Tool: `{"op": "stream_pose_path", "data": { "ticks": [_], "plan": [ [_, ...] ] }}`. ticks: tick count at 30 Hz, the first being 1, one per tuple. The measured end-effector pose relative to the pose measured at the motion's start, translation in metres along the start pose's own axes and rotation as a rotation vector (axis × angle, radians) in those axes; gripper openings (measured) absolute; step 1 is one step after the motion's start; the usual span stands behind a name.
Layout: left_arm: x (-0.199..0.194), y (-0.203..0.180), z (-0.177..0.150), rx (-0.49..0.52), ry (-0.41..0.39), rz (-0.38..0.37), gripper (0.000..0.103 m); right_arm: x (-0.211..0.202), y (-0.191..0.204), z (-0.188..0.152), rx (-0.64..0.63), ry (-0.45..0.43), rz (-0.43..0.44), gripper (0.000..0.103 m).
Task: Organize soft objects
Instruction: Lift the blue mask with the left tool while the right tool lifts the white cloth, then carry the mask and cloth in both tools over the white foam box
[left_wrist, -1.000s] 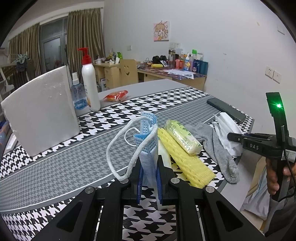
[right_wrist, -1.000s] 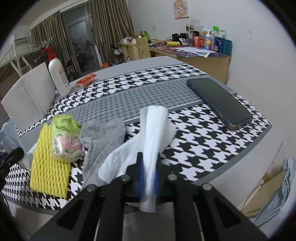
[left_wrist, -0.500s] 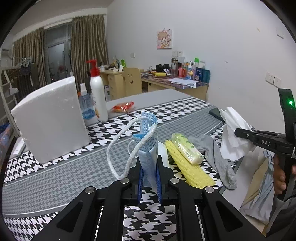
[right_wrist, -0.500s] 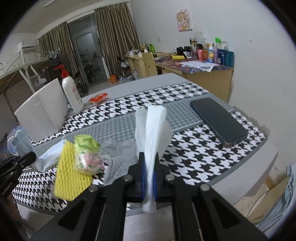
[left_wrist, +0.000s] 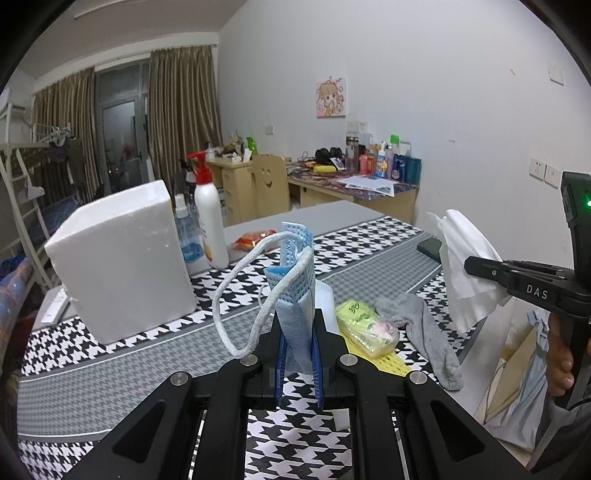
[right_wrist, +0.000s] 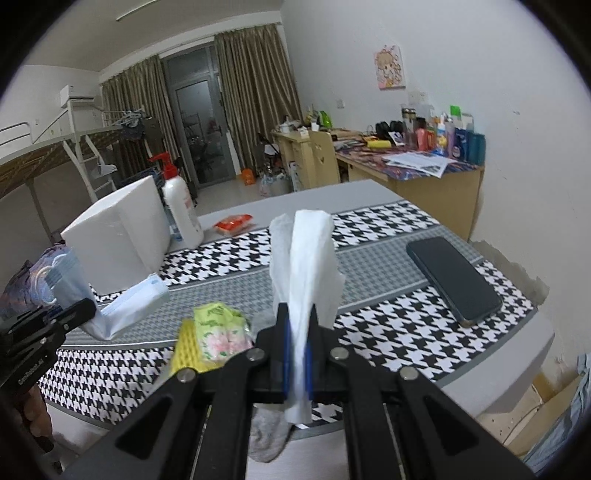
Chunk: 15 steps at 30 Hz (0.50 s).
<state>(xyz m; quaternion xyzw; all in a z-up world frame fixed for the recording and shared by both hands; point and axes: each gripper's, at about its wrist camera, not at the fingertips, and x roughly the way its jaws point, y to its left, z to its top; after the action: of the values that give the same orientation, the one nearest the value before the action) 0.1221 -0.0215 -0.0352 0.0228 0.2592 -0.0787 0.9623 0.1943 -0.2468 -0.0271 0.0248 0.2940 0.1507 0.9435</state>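
Observation:
My left gripper (left_wrist: 298, 354) is shut on a blue face mask (left_wrist: 293, 295) with a white ear loop and holds it above the near table edge. It also shows in the right wrist view (right_wrist: 122, 314). My right gripper (right_wrist: 298, 354) is shut on a white tissue (right_wrist: 304, 266) and holds it up in the air; the tissue also shows in the left wrist view (left_wrist: 465, 266). On the table lie a yellow sponge (right_wrist: 186, 347), a green tissue pack (right_wrist: 221, 330) on top of it, and a grey sock (left_wrist: 424, 332) draped over the edge.
A white foam block (left_wrist: 122, 262) stands at the left with a pump bottle (left_wrist: 210, 225) and a blue bottle (left_wrist: 186, 236) behind it. A red snack packet (right_wrist: 234, 223) lies farther back. A dark phone (right_wrist: 452, 280) lies at the right of the houndstooth cloth (right_wrist: 388, 332).
Both grippers have risen. The right one has lifted the tissue off the table, and the left one has lifted the mask higher. The sponge, pack and sock have stayed in place.

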Motion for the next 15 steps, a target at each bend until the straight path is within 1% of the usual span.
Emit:
{"op": "stream_pose_path", "data": {
  "ticks": [8,15],
  "plan": [
    [-0.007,0.007,0.005,-0.026,-0.011,0.025,0.013,-0.008,0.016,0.007,-0.034,-0.033,0.041,0.009],
    [-0.019,0.014,0.01,-0.028,-0.028,0.04,0.013,-0.01,0.026,0.012,-0.06,-0.05,0.061,0.009]
  ]
}}
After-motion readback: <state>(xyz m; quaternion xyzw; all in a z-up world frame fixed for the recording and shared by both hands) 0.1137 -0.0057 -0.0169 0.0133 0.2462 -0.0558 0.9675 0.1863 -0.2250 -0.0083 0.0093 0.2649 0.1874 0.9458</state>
